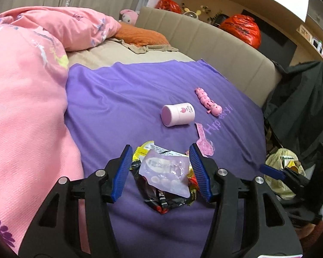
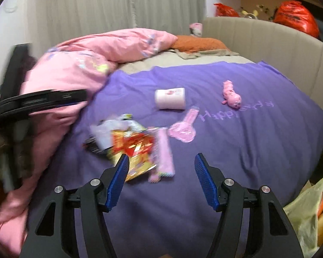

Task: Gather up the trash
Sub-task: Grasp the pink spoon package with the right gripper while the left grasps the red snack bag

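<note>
A heap of crumpled snack wrappers (image 1: 165,178), yellow, red, black and clear lilac plastic, lies on the purple blanket (image 1: 122,99) spread over the bed. In the left wrist view the heap sits between the blue pads of the left hand-held gripper (image 1: 161,167), whose jaws stand apart with no pad pressing on it; the clear lilac packet on top runs its long axis from about 11 o'clock to 5 o'clock. In the right wrist view the same heap (image 2: 129,148) is blurred and lies at about 10 o'clock from the right hand-held gripper (image 2: 159,169), which is open and empty; a narrow pink wrapper strip (image 2: 164,152) lies on the heap's right side, its long axis near 12 to 6 o'clock.

Beyond the heap, at 12 to 1 o'clock, a white and pink cylindrical jar (image 1: 177,114) lies on its side with its flat end toward 8 o'clock. A pink segmented toy caterpillar (image 1: 207,101) stretches from 11 to 5 o'clock, and a flat pink spoon-shaped wrapper (image 1: 204,142) lies near the right pad in the left view.

A rumpled pink duvet (image 1: 25,90) borders the blanket at 9 o'clock. The beige padded bed rail (image 1: 226,49) closes the far side. Bare blanket lies open in front of the right hand-held gripper. A pale yellow plastic bag (image 2: 308,212) hangs off the bed's right edge at 4 o'clock.
</note>
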Demonstrator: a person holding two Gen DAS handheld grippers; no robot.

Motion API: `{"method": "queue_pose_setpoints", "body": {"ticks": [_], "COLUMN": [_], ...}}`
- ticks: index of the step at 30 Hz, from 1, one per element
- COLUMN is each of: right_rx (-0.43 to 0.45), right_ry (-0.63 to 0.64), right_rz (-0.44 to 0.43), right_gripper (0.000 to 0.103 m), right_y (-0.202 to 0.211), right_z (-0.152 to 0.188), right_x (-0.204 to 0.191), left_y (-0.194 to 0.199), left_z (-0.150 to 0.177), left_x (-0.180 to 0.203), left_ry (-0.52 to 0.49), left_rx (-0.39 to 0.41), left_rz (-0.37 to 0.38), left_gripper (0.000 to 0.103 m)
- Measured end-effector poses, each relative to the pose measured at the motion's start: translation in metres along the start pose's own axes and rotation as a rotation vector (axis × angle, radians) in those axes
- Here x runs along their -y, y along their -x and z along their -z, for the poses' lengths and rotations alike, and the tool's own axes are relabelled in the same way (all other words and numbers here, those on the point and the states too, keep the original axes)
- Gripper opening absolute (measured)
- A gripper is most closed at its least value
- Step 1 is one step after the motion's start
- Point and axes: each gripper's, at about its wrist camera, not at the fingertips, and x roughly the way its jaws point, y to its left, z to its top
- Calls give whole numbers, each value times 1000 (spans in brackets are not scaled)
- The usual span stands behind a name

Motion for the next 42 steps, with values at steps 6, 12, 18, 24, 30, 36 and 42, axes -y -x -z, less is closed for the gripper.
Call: {"method": "queue_pose_setpoints", "body": {"ticks": [6, 12, 18, 24, 30, 36, 42], "right_rx": [-22, -141, -179, -106, -4, 37, 47], "right_ry": [12, -13, 3, -20, -52, -114, -148], "right_rz": [30, 9, -20, 17, 73, 102, 83], "right_gripper": [60, 54, 44, 44, 44, 44, 44], "right_y": [-64, -123, -134, -103, -46, -3, 19], "right_z": [-24, -41, -43, -37, -15, 14, 32], "right_x": [15, 27, 26, 31, 41, 60, 74], "left_y": [-10, -31, -36, -33, -33, -57, -80], "left_z": [6, 15, 18, 16, 21, 40, 51], "left_x": [3, 5, 6, 2, 26, 60, 76], "left_ry": [2, -21, -32, -10, -32, -37, -56], "left_rx": [-10, -63, -71, -61, -104, -188, -234], "left_rz": [-26, -45, -56, -17, 119, 113, 5], "left_gripper": [52, 52, 52, 52, 52, 52, 43]}}
